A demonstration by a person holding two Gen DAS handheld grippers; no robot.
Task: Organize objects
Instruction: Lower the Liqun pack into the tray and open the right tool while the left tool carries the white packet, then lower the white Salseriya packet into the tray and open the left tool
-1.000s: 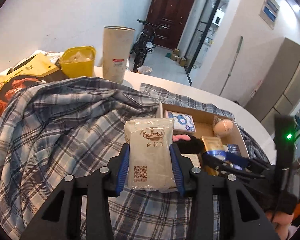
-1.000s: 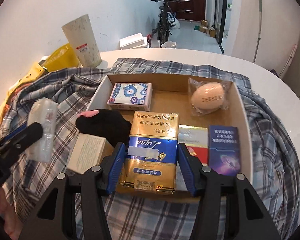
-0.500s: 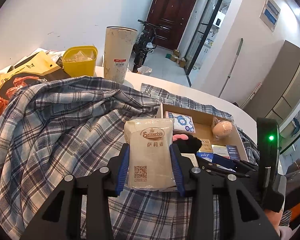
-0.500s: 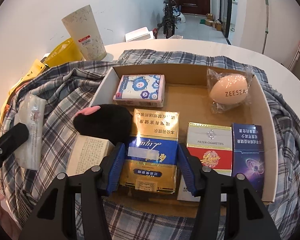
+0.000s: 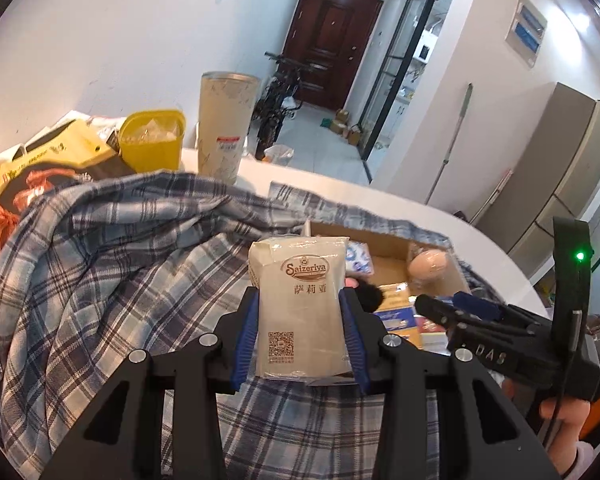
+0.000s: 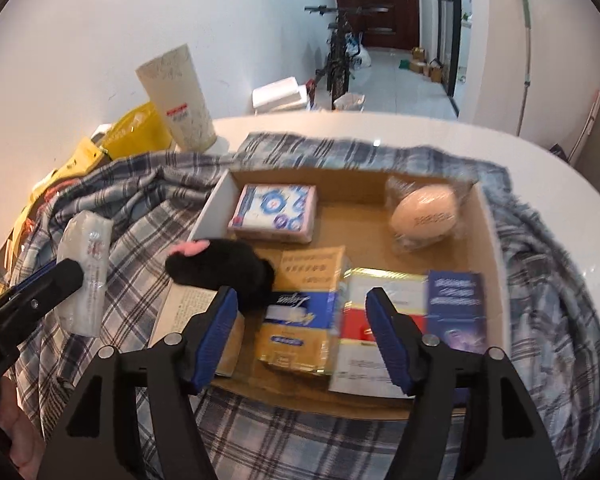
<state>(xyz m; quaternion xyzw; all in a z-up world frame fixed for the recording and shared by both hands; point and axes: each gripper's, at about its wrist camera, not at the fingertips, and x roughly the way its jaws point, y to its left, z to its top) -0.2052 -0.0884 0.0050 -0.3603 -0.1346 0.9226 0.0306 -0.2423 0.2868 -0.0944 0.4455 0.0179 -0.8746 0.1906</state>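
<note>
My left gripper is shut on a beige Saizeriya packet, held upright above the plaid cloth; the right wrist view shows that packet at the far left. My right gripper hovers over the near side of a shallow cardboard box. Its jaws are opening, and the blue pads stand apart from the gold-and-blue carton lying flat between them. Also in the box are a tissue pack, a wrapped egg-shaped item, a red-and-white pack and a dark blue pack.
A black fuzzy item with a pink tip and a small beige box rest at the box's left edge. A plaid shirt covers the round white table. A tall paper cup and a yellow tub stand behind.
The right gripper's jaws have spread and let go of the gold carton, which now lies in the box. The left gripper still holds its packet in about the same place.
</note>
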